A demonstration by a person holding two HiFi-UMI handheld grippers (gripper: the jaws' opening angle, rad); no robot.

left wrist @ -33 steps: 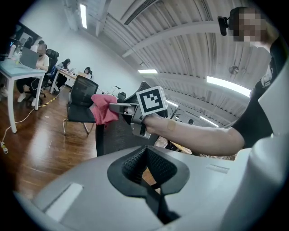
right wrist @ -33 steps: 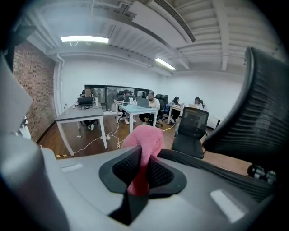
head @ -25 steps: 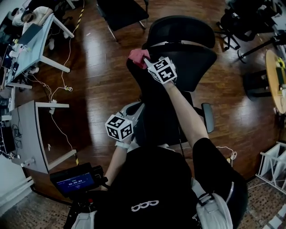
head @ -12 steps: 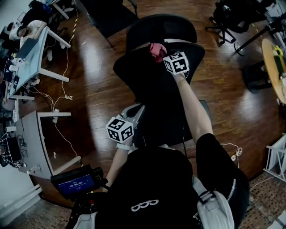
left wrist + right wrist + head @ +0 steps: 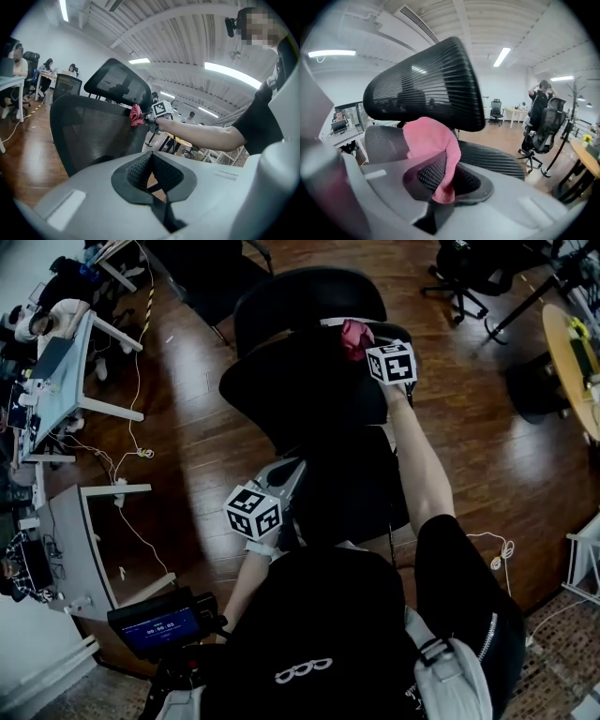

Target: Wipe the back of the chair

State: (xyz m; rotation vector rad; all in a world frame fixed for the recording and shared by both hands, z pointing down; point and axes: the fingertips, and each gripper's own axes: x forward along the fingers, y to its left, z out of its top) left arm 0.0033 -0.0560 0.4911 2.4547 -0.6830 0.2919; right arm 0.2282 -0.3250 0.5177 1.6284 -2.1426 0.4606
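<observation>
Two grippers are in view, the left gripper [image 5: 151, 164] and the right gripper [image 5: 440, 180], and one pink cloth [image 5: 429, 138]. One black mesh chair [image 5: 309, 390] stands nearest, with two other office chairs [image 5: 214, 282] behind. Two pale surfaces [image 5: 67, 376] show at the left, perhaps a third; one round surface [image 5: 574, 381] sits at the right.

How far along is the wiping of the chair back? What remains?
Done: the right gripper has the pink cloth clamped in its jaws. In hand: the cloth lies at the top edge of the chair back, under the headrest. Left: no wiping marks show, so how much of the back is covered cannot be told. The left gripper is shut and empty.
</observation>
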